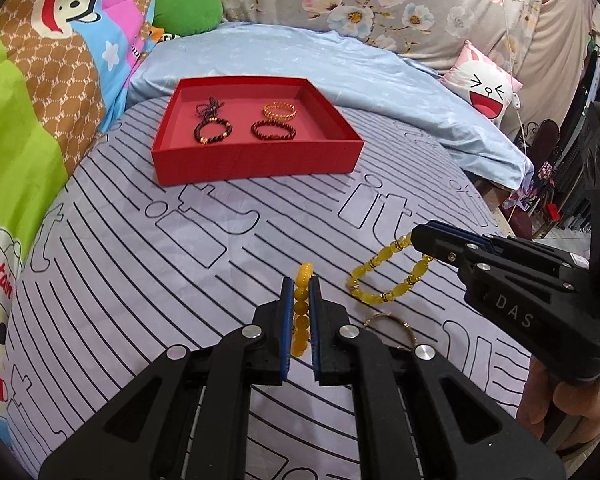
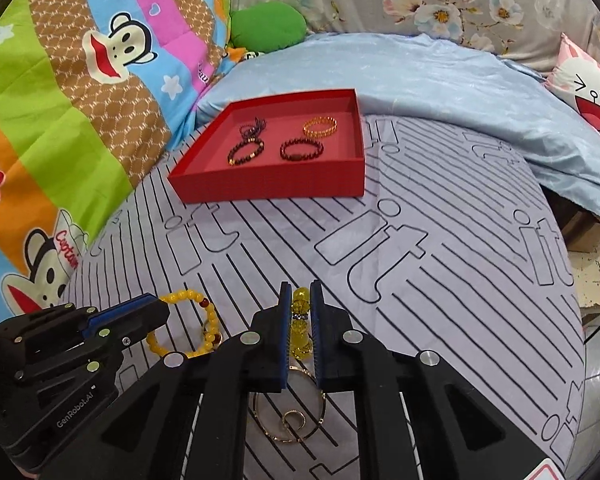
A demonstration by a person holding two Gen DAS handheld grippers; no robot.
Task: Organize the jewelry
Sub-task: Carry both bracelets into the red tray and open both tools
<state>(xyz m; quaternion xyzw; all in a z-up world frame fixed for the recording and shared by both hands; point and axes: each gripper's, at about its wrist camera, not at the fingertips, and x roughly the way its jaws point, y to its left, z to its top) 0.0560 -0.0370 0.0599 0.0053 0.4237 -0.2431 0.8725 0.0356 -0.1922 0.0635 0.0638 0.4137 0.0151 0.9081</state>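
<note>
I count seven pieces of jewelry: two yellow bead bracelets, one thin gold bangle, and four pieces in the red tray (image 1: 256, 166).

The opaque yellow bracelet (image 1: 302, 308) is pinched between the jaws of the left gripper (image 1: 300, 300). In the left wrist view it stands edge-on in the gap, its long axis running along the fingers and pointing toward the red tray; its far end projects beyond the fingertips. In the right wrist view the same bracelet (image 2: 204, 322) hangs as an open loop from the left gripper (image 2: 156, 310).

The clear yellow bracelet (image 1: 384, 276) is pinched at one end between the jaws of the right gripper (image 1: 418, 240), and the loop trails from that tip toward the left gripper. In the right wrist view this bracelet (image 2: 300, 326) sits edge-on between the jaws of the right gripper (image 2: 300, 300), long axis along the fingers, also pointing toward the red tray.

The thin gold bangle (image 2: 290, 404) lies flat on the bed sheet (image 2: 440, 240) under the right gripper, on the near side of the red tray and well apart from it.

Inside the red tray: one dark bead bracelet with gold beads (image 1: 214, 132) at the left, one dark cord piece (image 1: 208, 107) just behind it, one dark red bead bracelet (image 1: 273, 130) at the centre, and one gold band bracelet (image 1: 280, 111) behind that one. All four lie flat.

The red tray rests on the striped bed sheet. A pale blue quilt (image 1: 280, 52) is bunched behind it, and a cartoon-print blanket (image 1: 48, 64) lies to its left.
</note>
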